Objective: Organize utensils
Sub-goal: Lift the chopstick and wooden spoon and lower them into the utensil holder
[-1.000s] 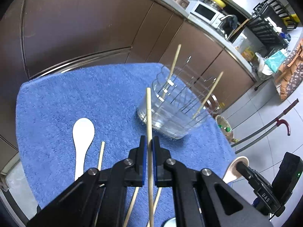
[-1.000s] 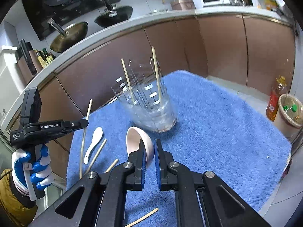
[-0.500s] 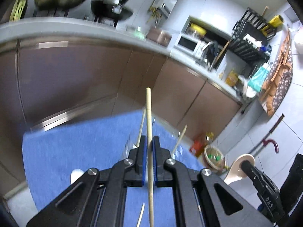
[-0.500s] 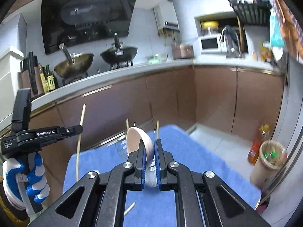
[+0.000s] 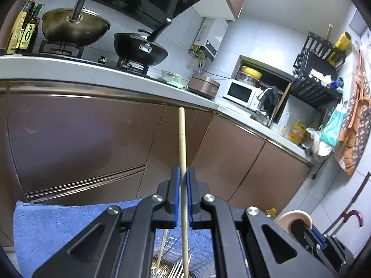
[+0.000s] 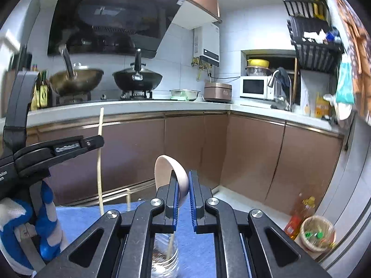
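Both tools grip upright: left (image 5: 182, 180) chopstick (image 5: 182, 139), right (image 6: 183, 185) probably spoon (image 6: 170, 169).

A brass-coloured wok (image 6: 76, 78) and a black wok (image 6: 137, 78) sat on the stove along the grey worktop (image 6: 143, 105), with a rice cooker (image 6: 218, 92) and white microwave (image 6: 254, 86) further along. A bin (image 6: 317, 236) and an oil bottle (image 6: 299, 215) stood on the floor by the brown cabinets (image 6: 250, 153).
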Available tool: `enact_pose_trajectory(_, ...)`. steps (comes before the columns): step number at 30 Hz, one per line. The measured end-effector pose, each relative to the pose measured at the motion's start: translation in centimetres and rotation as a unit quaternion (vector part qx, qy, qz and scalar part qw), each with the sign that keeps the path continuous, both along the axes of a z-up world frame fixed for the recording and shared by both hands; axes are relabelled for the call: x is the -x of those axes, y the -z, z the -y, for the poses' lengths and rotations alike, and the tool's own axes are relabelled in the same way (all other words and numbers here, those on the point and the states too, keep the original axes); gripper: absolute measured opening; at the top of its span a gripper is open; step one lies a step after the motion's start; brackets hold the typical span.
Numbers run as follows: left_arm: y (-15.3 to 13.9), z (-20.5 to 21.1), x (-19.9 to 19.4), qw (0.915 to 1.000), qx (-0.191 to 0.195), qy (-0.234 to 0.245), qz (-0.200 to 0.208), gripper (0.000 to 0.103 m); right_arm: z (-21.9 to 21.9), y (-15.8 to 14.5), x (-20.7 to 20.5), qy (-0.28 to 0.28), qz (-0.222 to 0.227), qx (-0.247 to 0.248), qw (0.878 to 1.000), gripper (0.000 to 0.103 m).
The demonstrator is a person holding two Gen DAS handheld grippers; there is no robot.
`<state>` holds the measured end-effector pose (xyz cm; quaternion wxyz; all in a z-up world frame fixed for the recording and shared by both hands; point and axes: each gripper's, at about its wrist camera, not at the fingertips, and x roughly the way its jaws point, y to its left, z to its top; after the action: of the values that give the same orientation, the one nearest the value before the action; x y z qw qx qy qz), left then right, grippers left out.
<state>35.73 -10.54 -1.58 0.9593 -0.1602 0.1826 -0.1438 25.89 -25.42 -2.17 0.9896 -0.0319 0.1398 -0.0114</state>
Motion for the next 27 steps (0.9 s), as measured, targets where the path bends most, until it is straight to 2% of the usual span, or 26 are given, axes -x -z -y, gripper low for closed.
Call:
enact_pose_trajectory(5, 3.8, 1.6, -2.0, 0.9998, -0.017, -0.011, -0.008, 0.005, -0.7, 2.6, -1.5, 0.009, -0.001, 0.031, 0.999, 0.009)
enact_pose_trajectory(10, 7.3, 2.1, -3.5, 0.9992, -0.027, -0.020, -0.022, 0.005, -1.0, 4.9, -2.1, 0.013, -0.012, 0.039, 0.999, 0.009)
enact_pose_trajectory(15, 9.4, 2.1, -3.3, 0.9993, -0.026, -0.017, -0.018, 0.006, -1.0, 6.7, -2.4, 0.010, -0.031, 0.037, 0.999, 0.009)
enact_pose_trajectory(18, 10.1, 2.3, -2.7, 0.9990, -0.039, -0.022, -0.008, 0.009, -0.5, 7.8, -2.5, 0.004, -0.050, 0.022, 0.998, 0.011)
enact_pose_trajectory(20, 10.5, 2.2, -2.5, 0.9989, -0.041, -0.020, -0.011, 0.025, -0.4, 8.1, -2.2, 0.006, -0.057, 0.017, 0.998, 0.014)
enact_pose_trajectory(21, 10.6, 2.1, -2.3, 0.9991, -0.036, -0.017, -0.012, 0.027, -0.1, 8.2, -2.1, 0.005, -0.061, 0.010, 0.998, 0.014)
enact_pose_trajectory(27, 10.1, 1.7, -0.6, 0.9988, -0.047, -0.005, -0.010, 0.032, 0.5, 7.5, -0.9, 0.006, -0.061, -0.009, 0.998, 0.022)
